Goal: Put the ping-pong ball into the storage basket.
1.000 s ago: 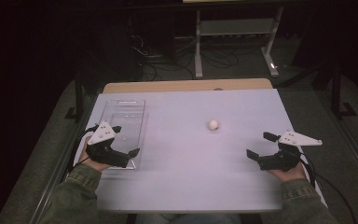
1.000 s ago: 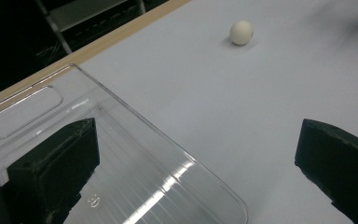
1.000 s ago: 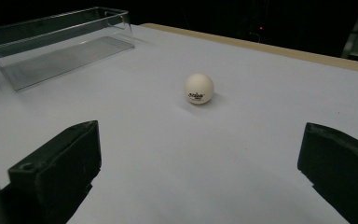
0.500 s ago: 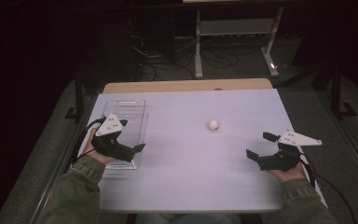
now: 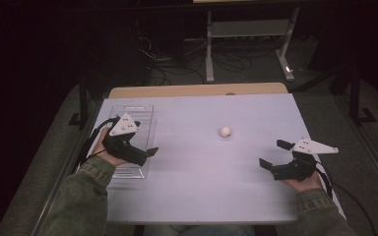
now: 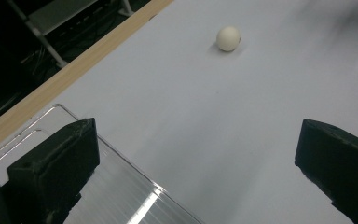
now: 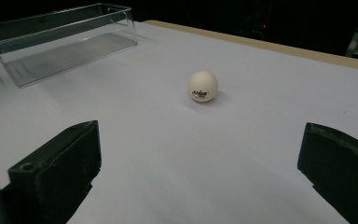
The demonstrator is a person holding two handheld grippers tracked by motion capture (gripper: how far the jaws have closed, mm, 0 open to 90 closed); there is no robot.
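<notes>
Both grippers stand with jaws spread wide and empty: left gripper (image 5: 150, 151) over the clear rectangular plastic tray (image 5: 145, 112) at the table's left, right gripper (image 5: 272, 154) at near right. Between them, the small white table-tennis ball (image 5: 225, 131) rests untouched on the white tabletop (image 5: 202, 187). Judged progress: nothing grasped; pickup and placement remain.

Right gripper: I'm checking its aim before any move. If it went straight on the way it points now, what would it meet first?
Probably the white ball: it sits ahead between the open jaws of the right gripper, slightly left of centre, with bare table between. Depth is hard to judge.
</notes>
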